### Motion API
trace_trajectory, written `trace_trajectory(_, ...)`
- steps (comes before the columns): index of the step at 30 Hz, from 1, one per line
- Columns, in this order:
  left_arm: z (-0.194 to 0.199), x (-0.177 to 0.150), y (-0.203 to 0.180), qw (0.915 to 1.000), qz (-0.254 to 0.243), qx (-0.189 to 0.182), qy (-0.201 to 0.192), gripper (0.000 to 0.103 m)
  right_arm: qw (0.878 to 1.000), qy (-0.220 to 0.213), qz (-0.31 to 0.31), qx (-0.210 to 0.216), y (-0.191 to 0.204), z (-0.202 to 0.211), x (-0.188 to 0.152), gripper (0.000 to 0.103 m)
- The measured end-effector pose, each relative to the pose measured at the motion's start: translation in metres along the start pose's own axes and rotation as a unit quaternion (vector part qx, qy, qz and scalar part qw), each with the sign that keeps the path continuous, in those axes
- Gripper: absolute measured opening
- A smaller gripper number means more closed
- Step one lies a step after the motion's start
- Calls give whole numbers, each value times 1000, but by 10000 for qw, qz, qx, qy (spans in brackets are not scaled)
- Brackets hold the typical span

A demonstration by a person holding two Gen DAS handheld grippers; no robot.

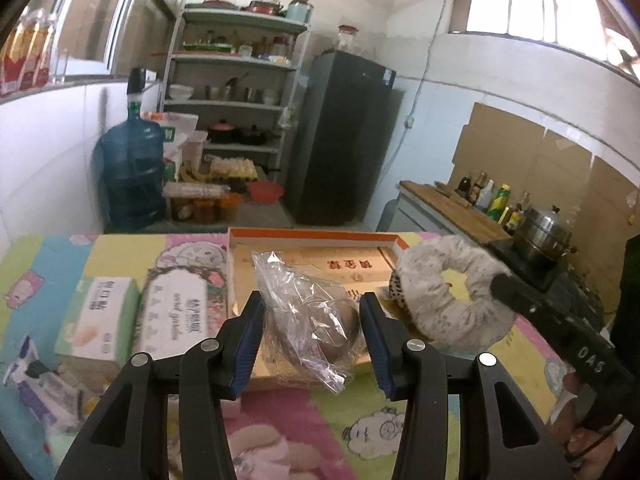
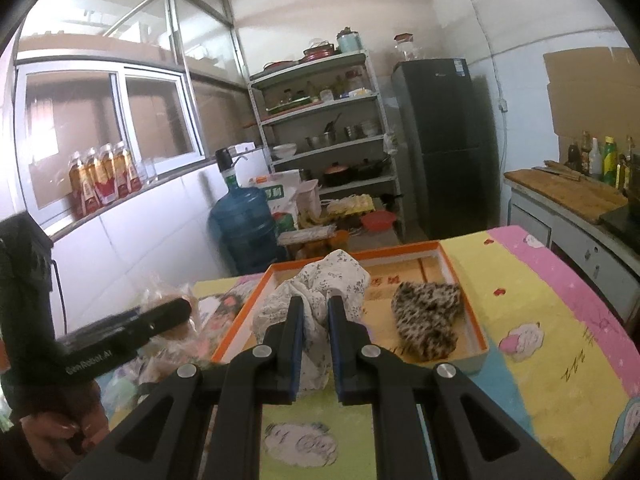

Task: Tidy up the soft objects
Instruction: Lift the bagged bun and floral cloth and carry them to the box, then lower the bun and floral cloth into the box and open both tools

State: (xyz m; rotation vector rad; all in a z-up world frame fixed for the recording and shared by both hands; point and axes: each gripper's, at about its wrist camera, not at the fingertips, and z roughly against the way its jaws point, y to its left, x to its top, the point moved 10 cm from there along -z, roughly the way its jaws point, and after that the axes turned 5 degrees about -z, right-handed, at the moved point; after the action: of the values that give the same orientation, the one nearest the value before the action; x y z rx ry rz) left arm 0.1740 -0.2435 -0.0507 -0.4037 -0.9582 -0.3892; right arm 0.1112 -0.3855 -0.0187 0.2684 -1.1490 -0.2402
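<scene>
The bagged bun (image 1: 316, 320) was clamped by the left gripper (image 1: 312, 344), the cloth (image 2: 320, 292) by the right gripper (image 2: 316, 344), both carried over the tray (image 2: 472, 312) for placement.

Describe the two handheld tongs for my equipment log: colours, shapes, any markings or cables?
The left tongs and right tongs look alike: matte black angular plastic linkages with round silver rivets at the pivots, and flat fingers lined with blue pads. Each body carries white lettering; on the left one it starts "GenRobot". A thin dark cable hangs beside the left handle.
</scene>
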Motion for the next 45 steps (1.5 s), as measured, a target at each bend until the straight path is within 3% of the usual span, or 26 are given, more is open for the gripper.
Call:
trace_trajectory(11, -60, -5, -1, 9982, 273, 102, 530, 49, 9996, 35, -247, 146, -33, -32, 14, 13)
trace_trajectory(29, -112, -27, 15, 9904, 682, 262, 1170, 49, 9973, 485, -469, 299, -57, -90, 0, 13)
trace_trajectory(40, -126, -34, 4, 9898, 93, 609, 1281, 50, 9951, 766, -573, 249, -68, -111, -15, 13)
trace_trajectory(45, -126, -35, 3, 9894, 18, 599, 1321, 52, 9946, 817, -602, 194, -71, -115, -17, 13)
